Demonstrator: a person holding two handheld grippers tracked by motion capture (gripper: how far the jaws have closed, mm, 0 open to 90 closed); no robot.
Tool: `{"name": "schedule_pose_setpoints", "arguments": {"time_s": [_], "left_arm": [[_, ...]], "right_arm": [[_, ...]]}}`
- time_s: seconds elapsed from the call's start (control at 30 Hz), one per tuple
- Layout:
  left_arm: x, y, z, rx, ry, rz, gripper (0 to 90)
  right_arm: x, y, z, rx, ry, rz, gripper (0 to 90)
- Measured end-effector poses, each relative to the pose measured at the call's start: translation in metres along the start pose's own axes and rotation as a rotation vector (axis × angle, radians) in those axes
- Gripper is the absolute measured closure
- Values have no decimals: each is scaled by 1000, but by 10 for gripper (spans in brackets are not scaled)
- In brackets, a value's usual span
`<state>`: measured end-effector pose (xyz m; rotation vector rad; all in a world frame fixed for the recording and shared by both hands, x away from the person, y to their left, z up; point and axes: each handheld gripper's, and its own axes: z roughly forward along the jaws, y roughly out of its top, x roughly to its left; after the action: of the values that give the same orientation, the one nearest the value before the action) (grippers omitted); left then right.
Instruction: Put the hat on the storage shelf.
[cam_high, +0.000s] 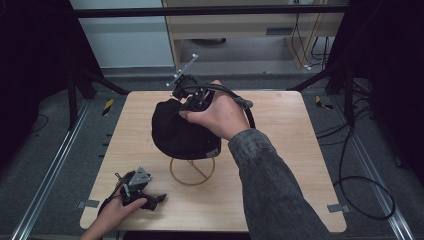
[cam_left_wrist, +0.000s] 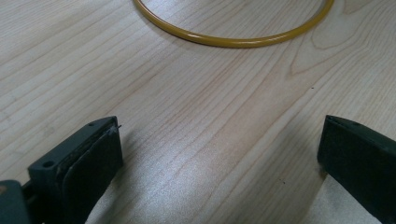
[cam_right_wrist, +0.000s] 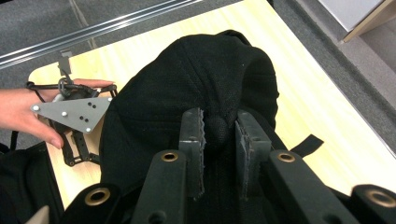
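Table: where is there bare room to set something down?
The table's right side, beyond the sleeve, and its far left corner, left of the black cap, are bare. The middle is crowded by the cap, the yellow ring stand and the right gripper.

The high view looks forward and down on the whole bench (cam_high: 280, 165). The left gripper view sits low and close, facing the ring (cam_left_wrist: 233, 41) ahead. The right gripper view looks steeply down, close on the cap (cam_right_wrist: 187, 79). All views share the bench top.

Right tool (cam_right_wrist: 219, 154) raised mid-desk, gripped overhand, grey-sleeved forearm reaching in, jaws pinched nearly together. Left tool (cam_left_wrist: 219, 154) low at near-left edge, jaws spread wide, nothing between.
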<state>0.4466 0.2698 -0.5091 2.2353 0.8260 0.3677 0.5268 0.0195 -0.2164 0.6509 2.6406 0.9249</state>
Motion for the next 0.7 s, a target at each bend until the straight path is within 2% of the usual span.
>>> {"name": "schedule_pose_setpoints", "arguments": {"time_s": [0.2,0.7], "left_arm": [[0,0,0,0,0,0,0],[0,0,0,0,0,0,0]], "right_arm": [[1,-2,-1,10,-4,-1,727],[5,-10,-11,-38,0,1,723]]}}
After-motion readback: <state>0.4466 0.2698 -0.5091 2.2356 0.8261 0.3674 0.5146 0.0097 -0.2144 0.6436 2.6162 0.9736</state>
